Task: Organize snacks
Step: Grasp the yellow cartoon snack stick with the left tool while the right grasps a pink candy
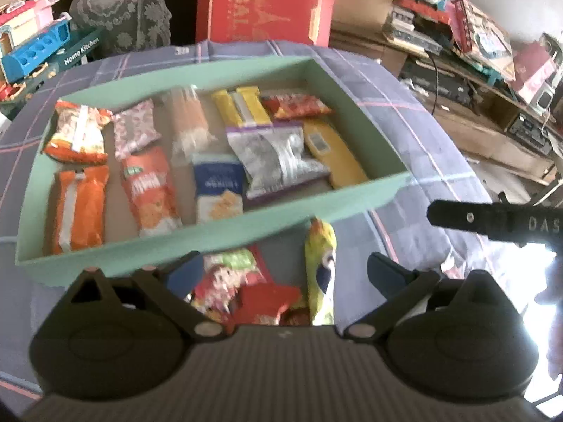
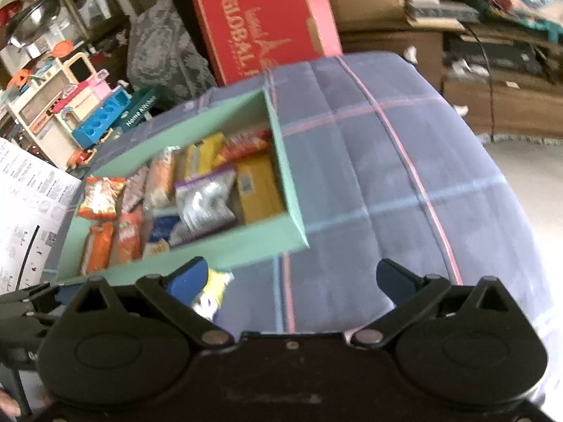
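A mint-green box [image 1: 218,239] on the plaid blue cover holds several snack packets in rows; it also shows in the right wrist view [image 2: 292,183]. My left gripper [image 1: 285,274] is open and empty just in front of the box's near wall, above loose packets: a red-and-green one [image 1: 232,277] and a yellow one [image 1: 320,263]. My right gripper [image 2: 295,277] is open and empty over bare cover to the right of the box, with the yellow packet [image 2: 214,292] beside its left finger. Part of the right gripper shows in the left wrist view [image 1: 492,218].
A red cardboard box [image 1: 267,0] stands behind the bed. Toys [image 1: 31,45] are piled at the back left and cluttered shelves [image 1: 475,52] at the back right. A printed sheet [image 2: 28,211] is at the left. Bare plaid cover [image 2: 404,176] lies right of the box.
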